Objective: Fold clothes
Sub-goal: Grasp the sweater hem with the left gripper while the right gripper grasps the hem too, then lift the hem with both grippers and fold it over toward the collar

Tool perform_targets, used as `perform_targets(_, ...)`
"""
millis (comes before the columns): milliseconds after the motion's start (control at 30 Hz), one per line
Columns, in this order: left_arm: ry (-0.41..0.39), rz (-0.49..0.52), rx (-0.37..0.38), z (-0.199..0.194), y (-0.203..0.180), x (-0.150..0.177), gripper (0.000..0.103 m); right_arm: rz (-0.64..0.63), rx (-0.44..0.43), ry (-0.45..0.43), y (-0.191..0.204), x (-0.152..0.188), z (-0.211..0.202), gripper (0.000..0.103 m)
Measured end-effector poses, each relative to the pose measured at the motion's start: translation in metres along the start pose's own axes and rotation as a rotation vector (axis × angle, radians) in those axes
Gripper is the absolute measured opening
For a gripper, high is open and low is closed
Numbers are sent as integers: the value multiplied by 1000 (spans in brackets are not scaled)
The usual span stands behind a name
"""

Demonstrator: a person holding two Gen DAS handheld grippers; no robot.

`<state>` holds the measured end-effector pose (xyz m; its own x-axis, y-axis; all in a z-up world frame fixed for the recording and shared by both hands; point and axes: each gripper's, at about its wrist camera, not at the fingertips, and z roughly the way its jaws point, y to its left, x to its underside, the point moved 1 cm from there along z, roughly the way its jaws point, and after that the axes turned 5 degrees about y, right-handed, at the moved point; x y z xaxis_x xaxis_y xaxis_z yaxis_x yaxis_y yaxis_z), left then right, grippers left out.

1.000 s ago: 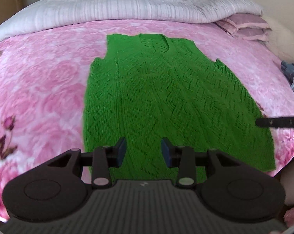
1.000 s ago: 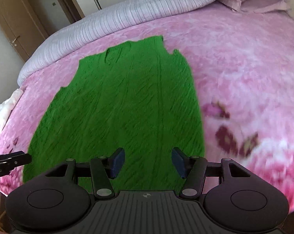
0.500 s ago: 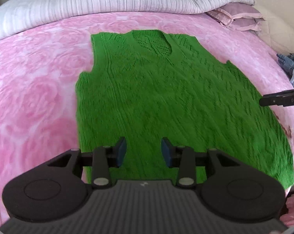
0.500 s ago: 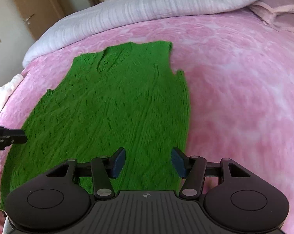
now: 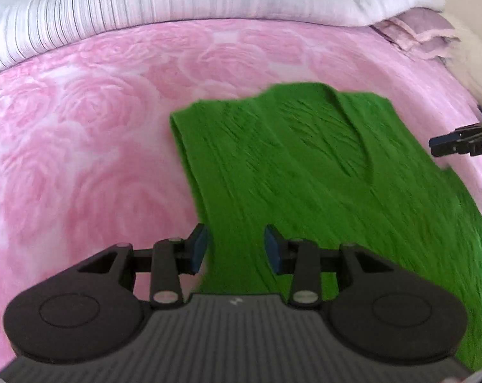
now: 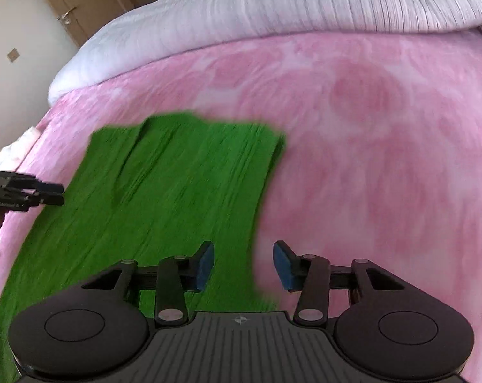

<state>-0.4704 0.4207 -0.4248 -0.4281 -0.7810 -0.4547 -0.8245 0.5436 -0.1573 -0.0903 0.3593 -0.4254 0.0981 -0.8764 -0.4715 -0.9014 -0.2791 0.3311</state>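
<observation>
A green knitted sleeveless vest (image 5: 305, 172) lies flat on the pink rose-patterned bedspread (image 5: 81, 146), neckline toward the far side. It also shows in the right wrist view (image 6: 164, 198). My left gripper (image 5: 236, 247) is open and empty, hovering over the vest's left edge below the shoulder. My right gripper (image 6: 243, 265) is open and empty, hovering over the vest's right edge. Each gripper's tip shows at the edge of the other's view: the right gripper (image 5: 458, 143) and the left gripper (image 6: 27, 191). Both views are motion-blurred.
A white striped duvet (image 5: 177, 3) is rolled along the far side of the bed, also in the right wrist view (image 6: 273, 19). Pink pillows (image 5: 423, 35) lie at the far right. A wooden door (image 6: 68, 9) stands beyond the bed.
Both grippers have moved forward up the vest toward its shoulders, the left toward the left edge and the right toward the right edge. Both stayed open.
</observation>
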Motion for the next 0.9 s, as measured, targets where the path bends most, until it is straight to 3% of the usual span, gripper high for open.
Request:
perform_targets(267,-33,-121,93,35,39,-48,33,53,-59,-50,-31,-63,42,35)
perform_targets(500,-66,-204,159,52,54,-73,30,51,-62,-40,-36,-77,63,34)
perform_targets(533,-74,-212,172,54,54,-75,27,55,-67,-44,-38,-78,63,28)
perform_targets(600,-84,-214,196,55,53,-74,13,51,-69,-45,-38,-78,63,15)
perform_targets(733,-140,-199,205,38,47,-66,10,18,-85,-115,-30,-73,41,10)
perform_targets(900,-254,-136,221,-32,28,-34,10,-19,-158,-245,-4,-42,-27,10)
